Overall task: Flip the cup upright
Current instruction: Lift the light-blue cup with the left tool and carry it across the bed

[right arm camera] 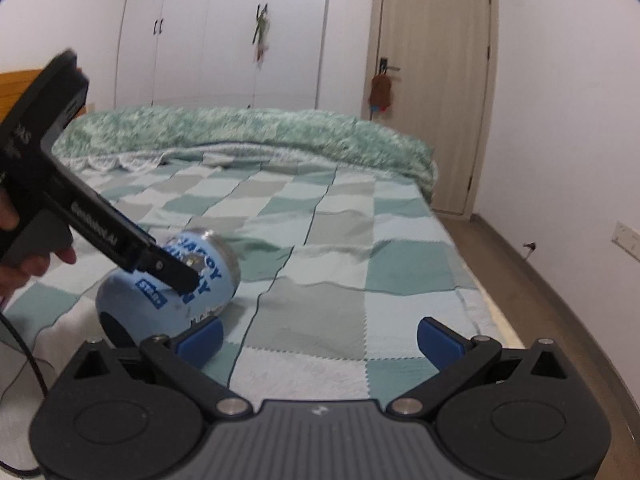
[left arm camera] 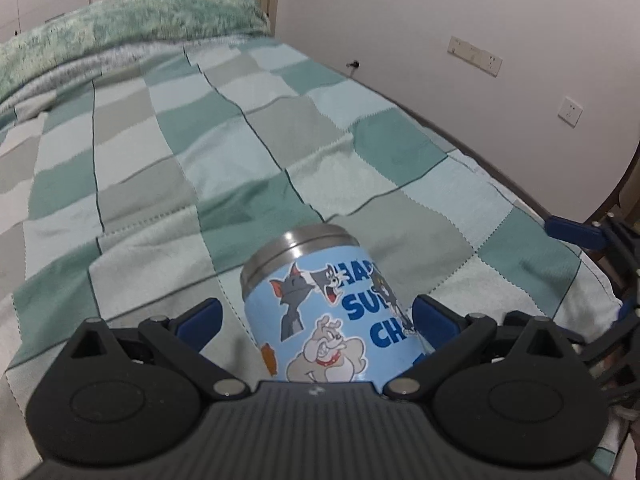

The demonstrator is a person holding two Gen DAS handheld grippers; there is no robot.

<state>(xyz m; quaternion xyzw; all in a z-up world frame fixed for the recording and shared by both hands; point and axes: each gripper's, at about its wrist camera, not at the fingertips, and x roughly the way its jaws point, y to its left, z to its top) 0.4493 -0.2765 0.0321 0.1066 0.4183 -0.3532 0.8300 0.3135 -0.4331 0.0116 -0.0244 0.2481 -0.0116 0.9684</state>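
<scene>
At the far left of the right wrist view a hand (right arm camera: pixel 24 256) grips the handle of the left claw (right arm camera: pixel 180 276), whose black body slants down from upper left to the cup (right arm camera: pixel 172 284). The cup, pale blue with cartoon stickers and blue lettering, lies tilted on the bed (right arm camera: pixel 320 232), its steel-rimmed end pointing up and away toward the right and its other, dark end low and toward the camera. From this side one black finger (right arm camera: pixel 176 270) of the left claw lies across the cup's wall. In the left wrist view the cup (left arm camera: pixel 320 312) sits between the blue pads of the left claw (left arm camera: pixel 316 316): the right pad (left arm camera: pixel 434 320) touches its wall, while the left pad (left arm camera: pixel 200 318) stands clear of it with checked cover showing in the gap, so the jaws are spread and not clamped on it. The steel rim (left arm camera: pixel 300 248) points away from that camera. Just right of the cup in the right wrist view, the right claw (right arm camera: pixel 320 336) hangs low over the bed with its jaws wide apart and nothing between them; its left blue pad (right arm camera: pixel 200 338) is just beside the cup's lower wall, and whether it touches cannot be told. The bed's cover is a green, grey and pale blue check, with a fluffy green blanket (right arm camera: pixel 248 132) bunched along the far end. Behind stand white wardrobe doors (right arm camera: pixel 224 32) and, further right, a beige door (right arm camera: pixel 436 80) with a brown toy (right arm camera: pixel 380 90) hung from its handle. At the far right a wall socket (right arm camera: pixel 628 240) sits above the wooden floor (right arm camera: pixel 560 320).
</scene>
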